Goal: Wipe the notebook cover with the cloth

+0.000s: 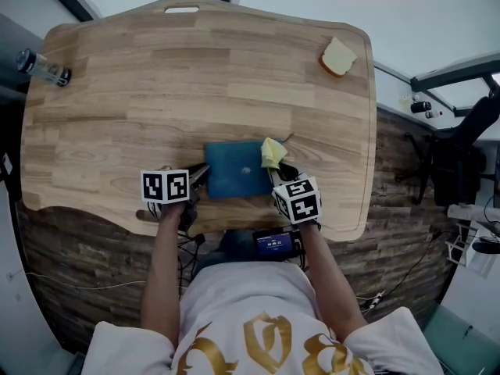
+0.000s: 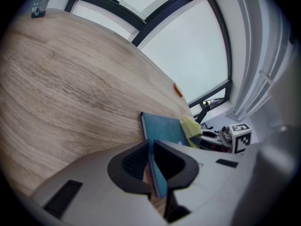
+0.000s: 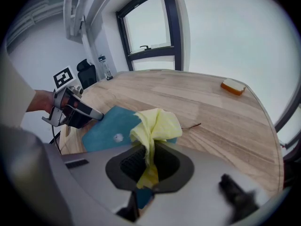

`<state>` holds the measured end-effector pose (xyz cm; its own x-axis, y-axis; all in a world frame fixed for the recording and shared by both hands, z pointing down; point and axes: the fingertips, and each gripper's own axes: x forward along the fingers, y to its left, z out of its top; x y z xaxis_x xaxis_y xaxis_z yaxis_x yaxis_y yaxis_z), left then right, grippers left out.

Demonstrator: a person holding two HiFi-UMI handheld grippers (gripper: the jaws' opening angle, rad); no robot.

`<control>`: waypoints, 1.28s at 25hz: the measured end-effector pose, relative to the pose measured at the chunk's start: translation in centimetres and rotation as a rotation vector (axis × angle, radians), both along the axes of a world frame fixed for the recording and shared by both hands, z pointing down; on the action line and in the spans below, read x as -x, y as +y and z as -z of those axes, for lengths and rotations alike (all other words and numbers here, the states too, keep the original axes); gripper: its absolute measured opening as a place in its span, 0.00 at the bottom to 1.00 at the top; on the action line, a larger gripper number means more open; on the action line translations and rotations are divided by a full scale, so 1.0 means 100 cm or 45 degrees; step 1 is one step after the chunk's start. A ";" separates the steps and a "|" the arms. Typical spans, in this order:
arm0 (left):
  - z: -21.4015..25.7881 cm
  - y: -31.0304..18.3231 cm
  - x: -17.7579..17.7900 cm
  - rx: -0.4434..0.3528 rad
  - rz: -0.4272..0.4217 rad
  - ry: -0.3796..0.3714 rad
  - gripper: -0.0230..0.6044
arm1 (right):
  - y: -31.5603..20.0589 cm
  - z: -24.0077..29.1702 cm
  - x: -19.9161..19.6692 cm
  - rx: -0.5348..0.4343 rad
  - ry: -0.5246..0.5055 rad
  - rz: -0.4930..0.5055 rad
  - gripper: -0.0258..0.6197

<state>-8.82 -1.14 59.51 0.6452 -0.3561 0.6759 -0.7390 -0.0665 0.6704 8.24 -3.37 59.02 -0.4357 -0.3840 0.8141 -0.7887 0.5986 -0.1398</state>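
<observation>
A blue notebook (image 1: 237,169) lies flat on the wooden table (image 1: 156,92), near its front edge. My left gripper (image 1: 197,176) is shut on the notebook's left edge (image 2: 154,166), which stands between its jaws. My right gripper (image 1: 280,170) is shut on a yellow cloth (image 3: 155,126); the bunched cloth (image 1: 272,152) hangs at the notebook's right edge. A small pale spot (image 3: 116,137) shows on the blue cover (image 3: 113,128). In the right gripper view the left gripper (image 3: 96,115) holds the cover's far corner.
A yellow sponge (image 1: 337,56) lies at the table's far right corner. A bottle (image 1: 43,67) lies at the far left edge. A thin twig (image 3: 190,125) rests on the wood beside the notebook. An office chair (image 1: 457,147) stands to the right of the table.
</observation>
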 end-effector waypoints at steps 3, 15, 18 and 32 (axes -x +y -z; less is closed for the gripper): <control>0.000 0.000 0.000 0.002 -0.002 0.002 0.11 | -0.006 0.000 0.001 -0.003 0.008 -0.001 0.10; 0.000 0.000 0.000 0.005 -0.001 0.008 0.11 | -0.019 0.000 0.018 -0.009 0.002 0.063 0.10; 0.000 -0.001 0.001 0.003 0.000 0.004 0.11 | -0.021 -0.001 0.028 -0.013 -0.003 0.090 0.10; 0.000 -0.002 0.001 -0.021 0.009 -0.025 0.11 | -0.016 0.003 0.083 -0.013 -0.062 0.240 0.10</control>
